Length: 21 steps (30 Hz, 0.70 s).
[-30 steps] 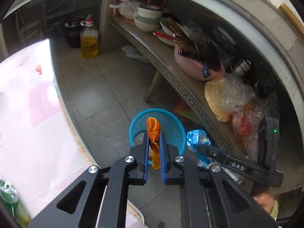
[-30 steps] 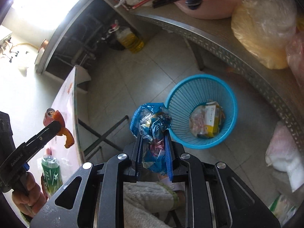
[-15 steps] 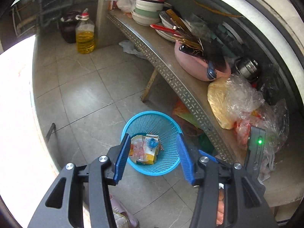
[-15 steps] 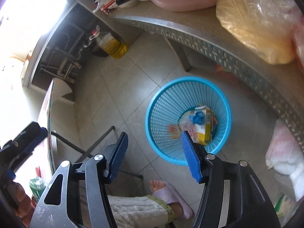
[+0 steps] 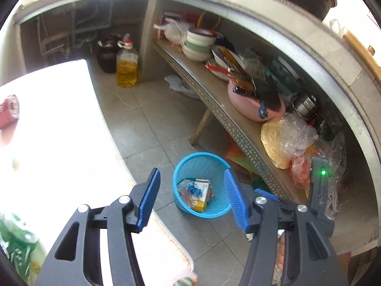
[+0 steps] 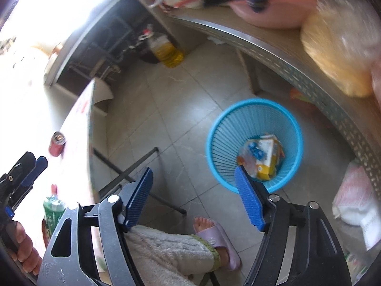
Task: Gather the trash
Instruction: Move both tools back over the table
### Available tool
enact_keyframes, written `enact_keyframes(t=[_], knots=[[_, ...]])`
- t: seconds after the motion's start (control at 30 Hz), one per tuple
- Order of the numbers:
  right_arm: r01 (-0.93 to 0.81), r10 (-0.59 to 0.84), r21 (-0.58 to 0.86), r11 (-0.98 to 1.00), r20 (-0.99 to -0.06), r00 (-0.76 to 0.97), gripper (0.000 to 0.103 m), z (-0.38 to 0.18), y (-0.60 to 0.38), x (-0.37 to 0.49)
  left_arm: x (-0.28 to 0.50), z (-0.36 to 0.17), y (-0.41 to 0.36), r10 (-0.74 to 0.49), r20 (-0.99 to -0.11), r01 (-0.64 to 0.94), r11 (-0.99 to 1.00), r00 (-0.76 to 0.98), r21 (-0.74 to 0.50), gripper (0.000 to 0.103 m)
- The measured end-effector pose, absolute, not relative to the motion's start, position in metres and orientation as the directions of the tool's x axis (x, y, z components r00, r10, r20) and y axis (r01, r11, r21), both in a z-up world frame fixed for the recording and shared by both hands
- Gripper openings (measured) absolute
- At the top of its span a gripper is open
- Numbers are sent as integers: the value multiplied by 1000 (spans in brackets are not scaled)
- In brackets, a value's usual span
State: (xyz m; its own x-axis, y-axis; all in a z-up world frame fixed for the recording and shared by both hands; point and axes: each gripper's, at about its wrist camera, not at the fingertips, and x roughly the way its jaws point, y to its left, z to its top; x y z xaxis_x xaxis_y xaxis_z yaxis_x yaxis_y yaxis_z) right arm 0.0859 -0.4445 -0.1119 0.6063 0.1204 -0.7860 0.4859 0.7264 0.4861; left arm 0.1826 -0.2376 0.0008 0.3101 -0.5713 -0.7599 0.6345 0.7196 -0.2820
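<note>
A blue mesh waste basket [image 5: 215,166] [image 6: 293,124] stands on the tiled floor beside the metal shelf, with wrappers and a yellow-white carton [image 5: 198,191] [image 6: 262,153] inside. My left gripper [image 5: 193,200] hangs above it, jaws opening, nothing between them. My right gripper [image 6: 194,195] is also above the floor by the basket, jaws opening and empty. A red can [image 5: 8,112] [image 6: 56,144] lies on the white table, and a green can [image 6: 53,208] stands near the table's edge. The left gripper's fingertips [image 6: 35,169] show at the left of the right wrist view.
A low metal shelf [image 5: 214,100] carries bowls, a pink basin [image 5: 252,104] and plastic bags. An oil bottle [image 5: 127,68] and a dark jar stand at the back. The white table [image 5: 59,131] lies on the left. A person's foot in a slipper [image 6: 215,240] is below.
Both grippers let go: the orange peel and the blue wrapper dropped into the basket. The jaws have spread wide, and the left gripper has swung back toward the table.
</note>
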Motion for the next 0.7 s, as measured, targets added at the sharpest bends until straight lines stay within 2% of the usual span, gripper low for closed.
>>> enact_keyframes(t=[0.13,0.4,0.7], knots=[[416,125,461,784,-773,622,77,-89,-424,98,177,13,-209,-562,-740,613,746,369,-260,63],[338,139,441,831,-754,642,85,-60,-390,112,174,27,-155,-536,-723,559,791,435,-250,65],[263,165,427,865,-737,655,87,-40,-359,122,173,48,-84,-526,-682,475,832,509,-287,67]])
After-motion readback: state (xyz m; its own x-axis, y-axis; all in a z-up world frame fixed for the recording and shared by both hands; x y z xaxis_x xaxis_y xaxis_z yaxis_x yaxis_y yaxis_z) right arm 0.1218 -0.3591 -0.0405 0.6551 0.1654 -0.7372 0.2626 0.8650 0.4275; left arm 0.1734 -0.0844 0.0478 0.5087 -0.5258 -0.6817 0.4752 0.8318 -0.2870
